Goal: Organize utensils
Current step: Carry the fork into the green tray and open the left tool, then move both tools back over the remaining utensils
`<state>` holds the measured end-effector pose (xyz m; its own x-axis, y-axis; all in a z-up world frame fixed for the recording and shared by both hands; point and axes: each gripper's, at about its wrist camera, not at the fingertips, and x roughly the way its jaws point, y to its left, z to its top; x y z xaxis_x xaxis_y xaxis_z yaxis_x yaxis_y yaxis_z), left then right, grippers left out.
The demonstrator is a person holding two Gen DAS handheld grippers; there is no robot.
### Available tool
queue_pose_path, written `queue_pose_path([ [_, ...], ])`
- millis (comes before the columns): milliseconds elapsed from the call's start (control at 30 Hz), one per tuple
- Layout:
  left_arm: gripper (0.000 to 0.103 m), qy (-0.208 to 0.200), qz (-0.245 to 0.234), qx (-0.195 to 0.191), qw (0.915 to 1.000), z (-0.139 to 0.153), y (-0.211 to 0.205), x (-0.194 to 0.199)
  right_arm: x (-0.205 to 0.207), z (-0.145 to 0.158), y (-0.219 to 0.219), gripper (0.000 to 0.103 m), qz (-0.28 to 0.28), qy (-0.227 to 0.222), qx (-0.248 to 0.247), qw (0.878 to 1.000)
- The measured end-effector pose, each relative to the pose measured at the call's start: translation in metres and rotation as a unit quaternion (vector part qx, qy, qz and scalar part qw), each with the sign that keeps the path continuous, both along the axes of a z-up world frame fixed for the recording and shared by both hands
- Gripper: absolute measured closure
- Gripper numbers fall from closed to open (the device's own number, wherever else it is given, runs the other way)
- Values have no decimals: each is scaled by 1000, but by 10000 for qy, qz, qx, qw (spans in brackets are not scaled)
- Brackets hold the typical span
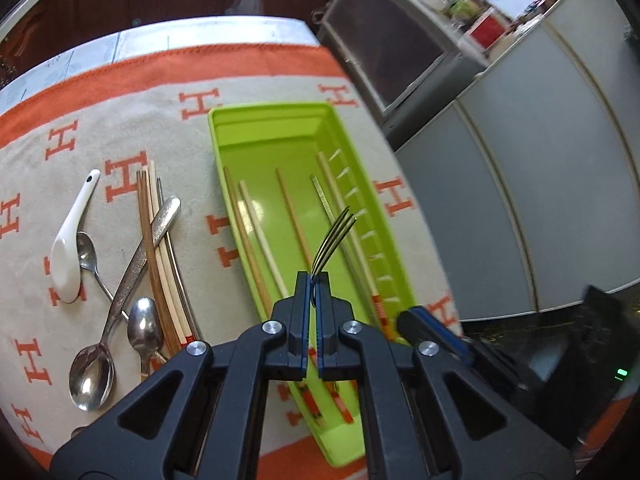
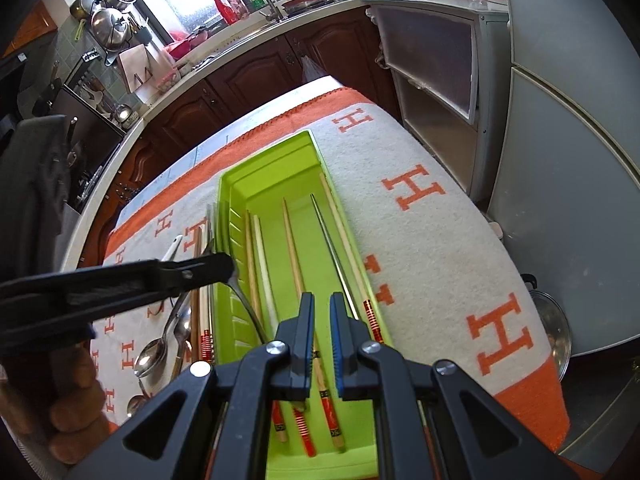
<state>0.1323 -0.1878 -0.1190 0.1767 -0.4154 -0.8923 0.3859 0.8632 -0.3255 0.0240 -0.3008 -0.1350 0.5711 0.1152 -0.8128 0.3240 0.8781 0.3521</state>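
Note:
My left gripper (image 1: 315,280) is shut on a metal fork (image 1: 334,240), tines pointing forward, held above the green tray (image 1: 256,120). The tray holds several chopsticks (image 1: 256,236). In the right wrist view the left gripper (image 2: 224,266) reaches in from the left and the fork's handle (image 2: 248,308) hangs down into the tray (image 2: 264,160). My right gripper (image 2: 320,304) is slightly open and empty, above the tray's near end and its chopsticks (image 2: 294,264). On the cloth left of the tray lie a white ceramic spoon (image 1: 70,252), metal spoons (image 1: 92,376) and more chopsticks (image 1: 158,248).
The table carries a white and orange patterned cloth (image 2: 440,240). A grey refrigerator (image 2: 568,140) and a cabinet (image 2: 432,72) stand to the right. A kitchen counter with a sink (image 2: 256,16) runs behind the table. A pot lid (image 2: 554,332) sits low at the right.

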Motion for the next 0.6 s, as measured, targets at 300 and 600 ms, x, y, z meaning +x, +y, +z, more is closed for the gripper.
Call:
queue_pose_path([
  [300, 100, -299, -194, 369, 9987, -15, 1, -9, 12, -6, -3, 95, -34, 65, -26, 10000],
  [600, 68, -637, -70, 404, 9971, 10, 33, -36, 12, 0, 10, 95, 168, 50, 17, 9998],
])
